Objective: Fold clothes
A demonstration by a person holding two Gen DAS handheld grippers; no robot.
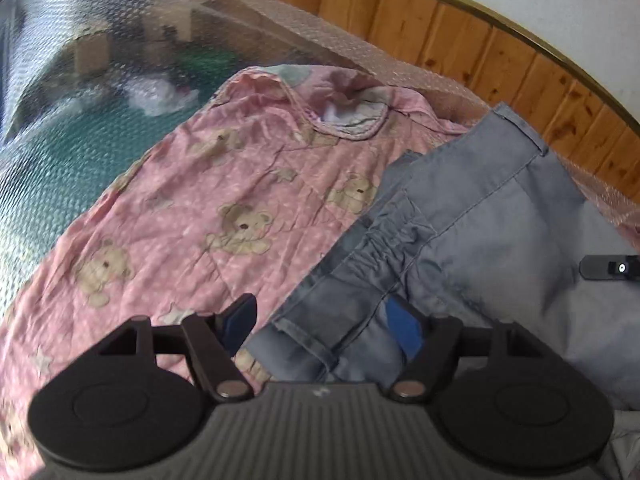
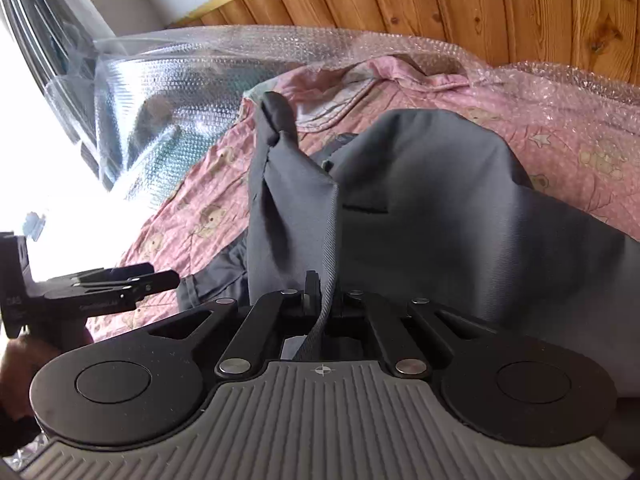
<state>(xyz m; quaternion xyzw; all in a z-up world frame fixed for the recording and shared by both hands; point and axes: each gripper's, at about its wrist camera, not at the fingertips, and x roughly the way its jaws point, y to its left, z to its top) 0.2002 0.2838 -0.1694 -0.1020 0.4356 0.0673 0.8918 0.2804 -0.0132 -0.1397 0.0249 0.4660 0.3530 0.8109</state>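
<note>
A pair of grey trousers lies on a pink sheet printed with teddy bears, which covers a surface wrapped in bubble wrap in front of a wooden panelled wall. In the left wrist view the left gripper has its jaws wide apart, one blue-padded finger over the pink sheet and the other partly tucked behind a fold of grey cloth, so the hem end of the trousers sits between the two fingers without being pinched. The gathered elastic waistband shows just beyond that hem, and a stitched seam runs up the fabric toward the wall. At the right edge of the same view a dark piece of the other tool pokes in over the cloth. In the right wrist view the right gripper has its jaws drawn together on an edge of the trousers, and a ridge of fabric rises from the pinch and drapes away in a raised mound (a short dark slit, perhaps a pocket opening, crosses it). The left gripper appears at the left of that view, held low over the pink sheet, beside the grey cloth.
</note>
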